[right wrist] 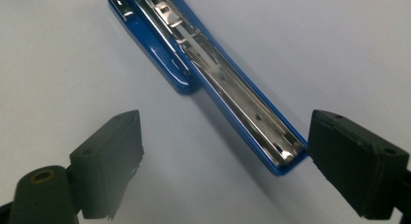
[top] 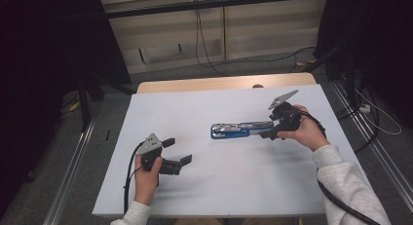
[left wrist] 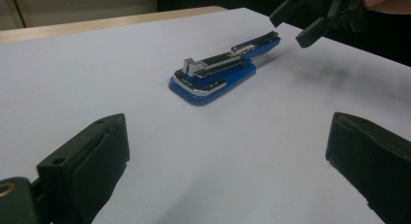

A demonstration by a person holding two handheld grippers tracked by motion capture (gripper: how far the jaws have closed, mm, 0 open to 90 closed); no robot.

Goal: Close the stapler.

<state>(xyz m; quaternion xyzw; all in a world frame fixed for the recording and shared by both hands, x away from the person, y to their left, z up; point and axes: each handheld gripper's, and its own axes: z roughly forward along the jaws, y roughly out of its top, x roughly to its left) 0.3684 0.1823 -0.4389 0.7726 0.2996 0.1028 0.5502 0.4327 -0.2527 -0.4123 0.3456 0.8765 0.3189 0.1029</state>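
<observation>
A: Where is the thing sitting?

B: The blue plastic stapler with the bright metal staple channel (top: 241,129) lies flat on the white worktop (top: 219,186), right of the middle. It looks swung open: the long metal channel stretches out from the shorter blue base.

A: And the tools?

B: The right tool (top: 274,131) is at the far end of that stapler (right wrist: 208,83), its jaws apart, one on each side of the channel's tip and not yet touching it as far as I can tell. The left tool (top: 178,156) hovers well apart from the stapler (left wrist: 220,71), toward the person's side, jaws spread wide and holding nothing.

A: How will it handle?

B: Stiff and fairly dense for its size, I'd judge, with glossy plastic and polished metal that could slip between the pads. The hinge is the catch: lift one end and the other half may swing.

A: So where to grip?

B: Across the narrow sides of the blue arm near the tip, where the right tool's jaws already straddle it, or across the broader base for steadiness.
</observation>
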